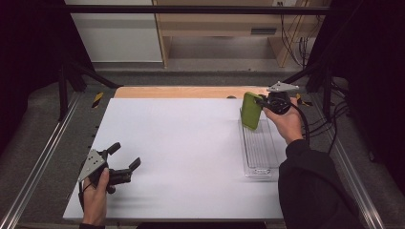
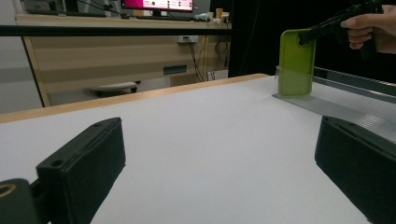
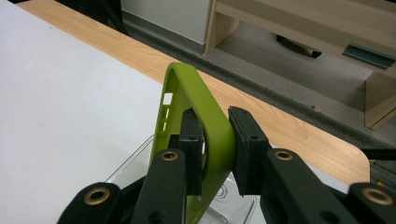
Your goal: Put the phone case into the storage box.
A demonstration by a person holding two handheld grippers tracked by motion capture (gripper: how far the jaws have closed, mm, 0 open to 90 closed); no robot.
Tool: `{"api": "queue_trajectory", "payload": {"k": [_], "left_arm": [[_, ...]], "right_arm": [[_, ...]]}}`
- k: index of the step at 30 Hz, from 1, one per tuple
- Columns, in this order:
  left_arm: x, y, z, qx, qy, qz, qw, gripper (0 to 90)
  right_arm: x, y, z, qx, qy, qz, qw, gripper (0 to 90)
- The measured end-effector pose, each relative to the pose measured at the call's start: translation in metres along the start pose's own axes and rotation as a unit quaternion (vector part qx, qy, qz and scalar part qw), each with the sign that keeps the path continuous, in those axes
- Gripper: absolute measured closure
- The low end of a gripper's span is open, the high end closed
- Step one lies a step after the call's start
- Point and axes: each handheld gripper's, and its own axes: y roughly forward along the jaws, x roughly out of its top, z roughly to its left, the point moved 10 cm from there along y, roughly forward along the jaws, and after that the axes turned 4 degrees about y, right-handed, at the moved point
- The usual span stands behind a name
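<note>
A green phone case hangs upright over the far end of a clear plastic tray at the right of the white table. My right gripper is shut on the case's top edge; in the right gripper view both pads squeeze the green rim. The left gripper view shows the case far off, with its lower end at the tray. My left gripper rests at the near left of the table, jaws wide apart with nothing between them, as the pads show.
The white tabletop has a wooden strip along its far edge. Metal rails run down both sides. Black cables trail at the right behind the hand. Shelving and a monitor stand beyond the table.
</note>
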Motion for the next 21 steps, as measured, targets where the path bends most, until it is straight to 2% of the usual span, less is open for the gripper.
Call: {"api": "queue_trajectory", "payload": {"k": [8,16,21], "left_arm": [[-0.0001,0.0003,-0.0007,0.001,0.002,0.002,1.0,1.3],[0.0,-0.0008,0.0005,0.004,0.003,0.002,1.0,1.3],[0.0003,-0.0017,0.001,0.007,0.002,0.001,1.0,1.4]], "right_arm": [[-0.0002,0.0013,-0.0019,-0.01,-0.005,0.003,0.9999,75.4],[0.0007,0.0051,-0.0025,-0.029,-0.013,-0.008,0.9995,74.0],[0.0009,0.0056,-0.002,-0.032,-0.011,-0.01,0.9994,73.6]]}}
